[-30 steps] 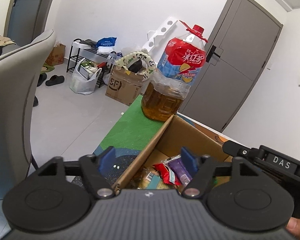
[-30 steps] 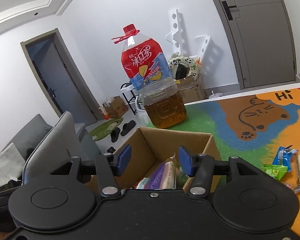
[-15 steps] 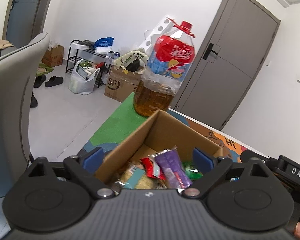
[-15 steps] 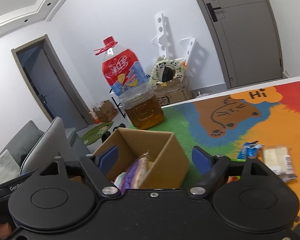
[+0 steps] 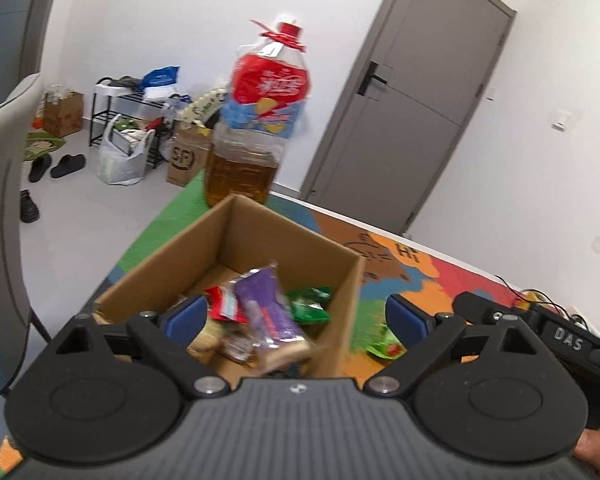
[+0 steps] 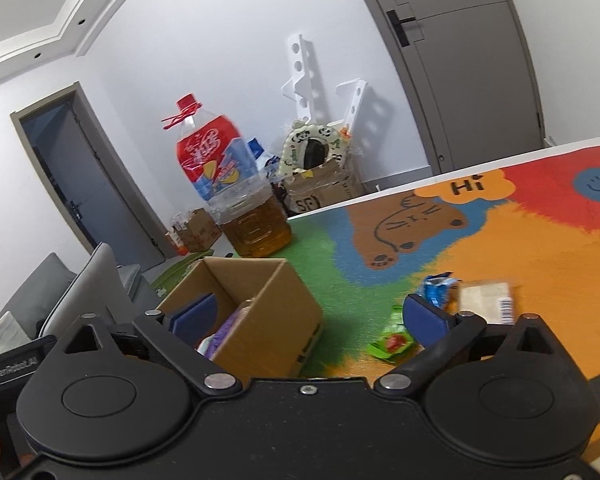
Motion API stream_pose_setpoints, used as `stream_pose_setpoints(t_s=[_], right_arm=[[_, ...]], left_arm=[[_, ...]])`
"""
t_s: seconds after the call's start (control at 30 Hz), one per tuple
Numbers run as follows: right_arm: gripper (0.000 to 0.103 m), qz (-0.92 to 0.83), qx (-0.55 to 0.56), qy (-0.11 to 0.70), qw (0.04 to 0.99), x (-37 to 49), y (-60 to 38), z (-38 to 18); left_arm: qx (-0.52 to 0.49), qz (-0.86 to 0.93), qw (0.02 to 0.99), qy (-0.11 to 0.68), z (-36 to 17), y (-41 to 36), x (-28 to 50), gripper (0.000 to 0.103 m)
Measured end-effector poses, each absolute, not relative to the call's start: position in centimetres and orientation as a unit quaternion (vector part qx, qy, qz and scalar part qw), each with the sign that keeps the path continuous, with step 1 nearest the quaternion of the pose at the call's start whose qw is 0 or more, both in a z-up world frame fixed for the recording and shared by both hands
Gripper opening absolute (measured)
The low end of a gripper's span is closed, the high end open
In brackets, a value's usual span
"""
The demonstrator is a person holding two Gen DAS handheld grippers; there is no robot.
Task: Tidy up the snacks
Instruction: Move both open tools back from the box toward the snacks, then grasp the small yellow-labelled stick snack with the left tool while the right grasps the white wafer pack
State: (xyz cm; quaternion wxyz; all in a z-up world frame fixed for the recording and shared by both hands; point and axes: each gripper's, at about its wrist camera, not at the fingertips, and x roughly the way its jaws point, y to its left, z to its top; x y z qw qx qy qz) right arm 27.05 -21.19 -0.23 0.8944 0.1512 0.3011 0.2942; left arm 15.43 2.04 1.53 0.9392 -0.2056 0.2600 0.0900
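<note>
An open cardboard box stands on the colourful mat and holds several snack packets, among them a purple one, a red one and a green one. My left gripper is open and empty, just above the box's near side. My right gripper is open and empty, straddling the box's right side. On the mat to the right lie a green packet, a blue packet and a pale wrapped block. The green packet also shows in the left wrist view.
A large bottle of amber liquid with a red label stands behind the box, also in the right wrist view. A grey chair is at the left. The right gripper's body is to the right of the box.
Both grippers opened wide and drew back and to the right. The purple packet now lies in the box, and the loose snacks on the mat came into view.
</note>
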Motion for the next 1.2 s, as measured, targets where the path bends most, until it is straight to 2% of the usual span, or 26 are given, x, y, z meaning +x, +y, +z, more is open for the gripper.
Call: stream_pose_setpoints(t_s=[0.37, 0.53, 0.6, 0.67, 0.77, 1.2], right_arm=[[0.101, 0.257, 0.170, 0.304, 0.901, 27.5, -25.5, -1.4], [0.095, 0.242, 0.178, 0.310, 0.902, 28.1, -27.0, -2.4], [0.093, 0.238, 0.181, 0.314, 0.901, 28.4, -27.5, -2.9], [0.091, 0.234, 0.183, 0.318, 0.900, 28.8, -27.7, -3.3], [0.088, 0.228, 0.187, 0.324, 0.899, 29.5, -28.2, -4.1], [0.086, 0.215, 0.198, 0.337, 0.895, 31.1, -29.6, -6.3]], left_arm=[[-0.180, 0.041, 0.946, 0.266, 1.6, -2.8, 17.5, 0.095], [-0.168, 0.027, 0.949, 0.265, 1.2, -4.9, 18.5, 0.092], [-0.162, 0.024, 0.950, 0.265, 1.0, -5.8, 18.8, 0.089], [-0.161, 0.020, 0.949, 0.270, 0.6, -6.5, 19.5, 0.076], [-0.160, 0.012, 0.945, 0.284, -0.3, -7.4, 20.6, 0.066], [-0.144, 0.007, 0.934, 0.326, -4.3, -10.5, 24.5, 0.057]])
